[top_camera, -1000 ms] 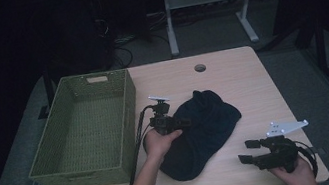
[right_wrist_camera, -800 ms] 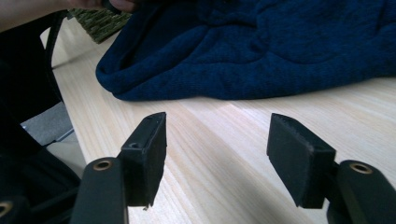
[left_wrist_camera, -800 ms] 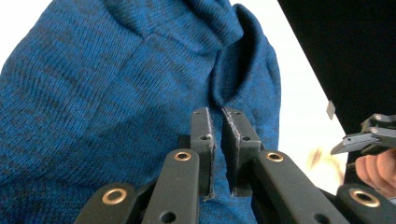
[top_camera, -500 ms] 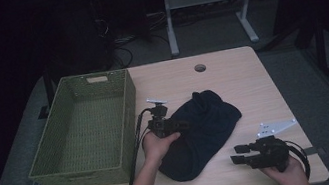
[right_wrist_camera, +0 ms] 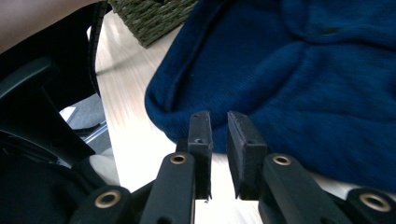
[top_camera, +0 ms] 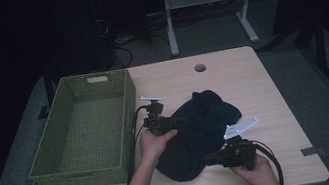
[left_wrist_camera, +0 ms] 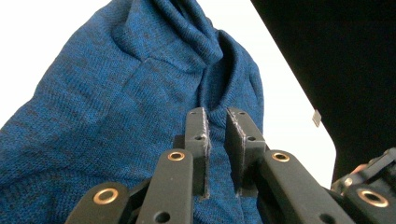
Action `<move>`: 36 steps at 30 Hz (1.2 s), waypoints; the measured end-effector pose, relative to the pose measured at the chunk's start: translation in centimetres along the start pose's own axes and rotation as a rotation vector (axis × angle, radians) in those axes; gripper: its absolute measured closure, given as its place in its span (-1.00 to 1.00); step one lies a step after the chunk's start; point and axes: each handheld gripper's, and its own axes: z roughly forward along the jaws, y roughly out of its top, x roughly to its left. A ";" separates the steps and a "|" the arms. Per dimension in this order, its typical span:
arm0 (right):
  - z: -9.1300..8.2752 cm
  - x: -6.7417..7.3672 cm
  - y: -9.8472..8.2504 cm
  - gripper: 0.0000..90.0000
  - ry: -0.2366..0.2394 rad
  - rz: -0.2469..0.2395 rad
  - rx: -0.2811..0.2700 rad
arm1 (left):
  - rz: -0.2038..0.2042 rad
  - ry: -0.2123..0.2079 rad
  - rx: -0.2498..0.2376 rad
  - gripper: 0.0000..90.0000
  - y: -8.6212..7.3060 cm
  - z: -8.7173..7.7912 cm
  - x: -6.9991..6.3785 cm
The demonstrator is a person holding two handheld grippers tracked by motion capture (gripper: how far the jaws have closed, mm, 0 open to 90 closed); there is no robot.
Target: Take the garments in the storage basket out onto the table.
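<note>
One rumpled blue knit sweater (top_camera: 199, 132) lies between two claws, left claw (left_wrist_camera: 215, 126) and right claw (right_wrist_camera: 218, 128) both slightly parted, gripping nothing; one woven green basket (top_camera: 83, 131) sits beyond the left.

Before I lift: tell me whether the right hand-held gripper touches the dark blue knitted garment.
Cannot tell: right hand-held gripper reaches the dark blue knitted garment hem in its own view, hiding any contact.

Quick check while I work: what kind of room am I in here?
Probably a lab or workshop, dimly lit. A plain wooden table with a cable hole stands on grey floor, cables trail behind it, and a white metal frame stands further back. On the table: a green woven basket and a blue sweater.
</note>
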 end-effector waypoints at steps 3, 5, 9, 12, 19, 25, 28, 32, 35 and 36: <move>1.3 0.3 0.4 0.87 0.021 0.006 0.013 | 0.002 -0.003 -0.001 0.76 0.0 0.0 -0.1; 2.2 0.5 0.7 0.92 0.041 0.008 0.021 | 0.000 -0.007 -0.002 0.76 0.0 0.0 -0.1; 3.5 0.9 1.2 0.98 0.051 0.013 0.044 | 0.000 -0.007 0.001 0.75 0.0 0.1 -0.1; 4.4 0.9 1.4 0.99 0.047 0.010 0.071 | 0.004 -0.006 0.008 0.75 0.0 0.1 -0.1; 5.0 0.5 0.6 0.99 0.029 0.025 0.153 | -0.001 -0.001 0.010 0.72 0.0 -0.1 0.0; 3.5 0.1 -0.1 0.99 0.024 0.023 0.176 | -0.001 0.004 0.014 0.68 0.0 -0.2 0.1; 2.5 -0.2 -0.5 0.99 0.024 0.027 0.184 | 0.004 0.003 0.022 0.68 -0.1 0.1 -0.2; 1.2 -0.6 -1.3 0.99 0.023 0.031 0.188 | 0.014 0.002 0.039 0.69 -0.4 0.8 -0.4; 0.1 -1.0 -1.9 0.99 0.010 0.036 0.187 | 0.017 0.004 0.052 0.69 -0.6 1.3 -0.4; -0.4 -1.2 -2.1 0.99 0.003 0.037 0.185 | 0.013 0.003 0.054 0.69 -0.8 1.4 -0.4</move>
